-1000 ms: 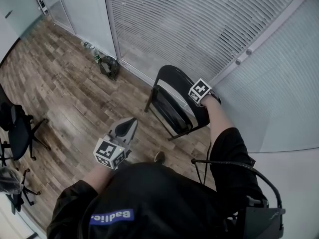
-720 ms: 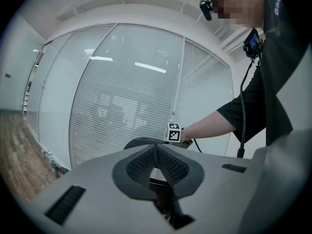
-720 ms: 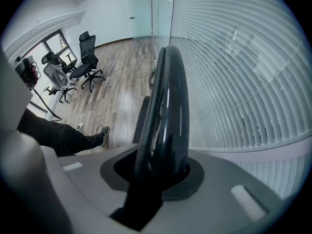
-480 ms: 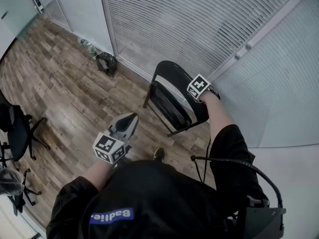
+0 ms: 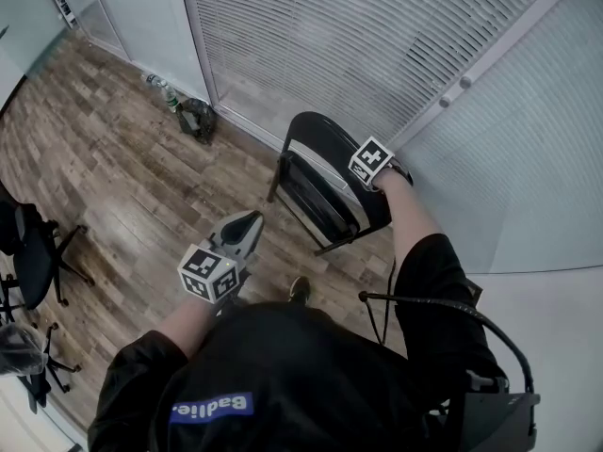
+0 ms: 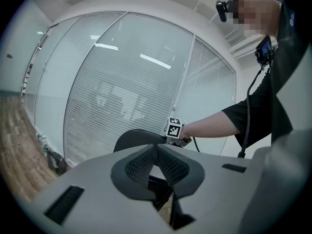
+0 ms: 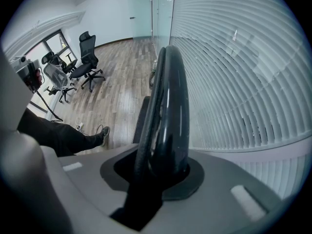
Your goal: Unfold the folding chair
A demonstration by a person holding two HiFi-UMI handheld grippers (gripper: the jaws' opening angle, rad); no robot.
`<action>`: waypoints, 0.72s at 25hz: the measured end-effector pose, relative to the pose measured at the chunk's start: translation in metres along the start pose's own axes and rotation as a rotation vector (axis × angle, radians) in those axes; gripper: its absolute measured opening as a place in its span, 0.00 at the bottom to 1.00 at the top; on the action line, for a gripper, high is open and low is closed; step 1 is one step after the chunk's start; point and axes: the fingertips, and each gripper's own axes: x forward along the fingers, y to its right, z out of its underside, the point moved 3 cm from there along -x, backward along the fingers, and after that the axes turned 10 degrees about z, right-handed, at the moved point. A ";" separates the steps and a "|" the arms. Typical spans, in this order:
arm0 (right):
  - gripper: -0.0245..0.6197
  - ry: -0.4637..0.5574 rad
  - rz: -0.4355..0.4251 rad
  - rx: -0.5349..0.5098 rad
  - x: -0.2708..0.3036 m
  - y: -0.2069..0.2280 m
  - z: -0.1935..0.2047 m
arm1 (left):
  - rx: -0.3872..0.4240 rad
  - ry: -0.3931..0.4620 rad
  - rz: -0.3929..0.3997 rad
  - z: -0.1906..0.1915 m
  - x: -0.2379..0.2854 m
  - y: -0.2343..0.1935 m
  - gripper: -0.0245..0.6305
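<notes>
While the folding chair stands on the wooden floor close to the blind-covered glass wall, looking folded with its seat flat against its back, the step in hand seems to be the first one: steadying the frame before the seat is drawn out.

Left of the chair and well apart from it, the left gripper points towards it. In the left gripper view its claw is pressed together with nothing between the pads.

At the chair's top right corner, the right gripper points steeply down. The right gripper view shows its claw pinching the curved top edge of the black backrest, which fills the gap between the jaws.

As a judgement, the next move calls for the right grip to hold the back firm while the left gripper comes in to the seat's front edge, either spreading its claw to take hold or pushing with the closed tips, so that the seat swings down and the legs spread.

Further left of the chair, a dark bin or bag sits against the glass wall with a bottle just beside it; its contents cannot be made out.
</notes>
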 end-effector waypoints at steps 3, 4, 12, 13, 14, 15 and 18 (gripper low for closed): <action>0.20 0.000 -0.001 -0.001 0.000 0.001 0.000 | -0.014 -0.008 0.006 0.002 0.006 -0.001 0.05; 0.20 0.000 0.000 -0.001 0.000 0.001 -0.001 | -0.017 -0.011 0.009 0.002 0.007 -0.001 0.05; 0.20 -0.001 0.002 0.000 0.001 -0.002 0.001 | -0.032 -0.034 0.022 0.013 0.014 -0.002 0.05; 0.20 -0.001 0.002 0.000 0.001 -0.002 0.001 | -0.036 -0.036 0.024 0.014 0.015 -0.002 0.05; 0.20 -0.001 0.002 0.001 0.001 -0.002 0.001 | -0.041 -0.039 0.025 0.015 0.016 -0.002 0.05; 0.20 0.000 0.002 0.001 0.001 -0.002 0.001 | -0.046 -0.041 0.027 0.016 0.017 -0.002 0.05; 0.20 0.002 0.002 -0.001 0.001 -0.001 0.001 | -0.062 -0.045 0.034 0.018 0.021 -0.002 0.07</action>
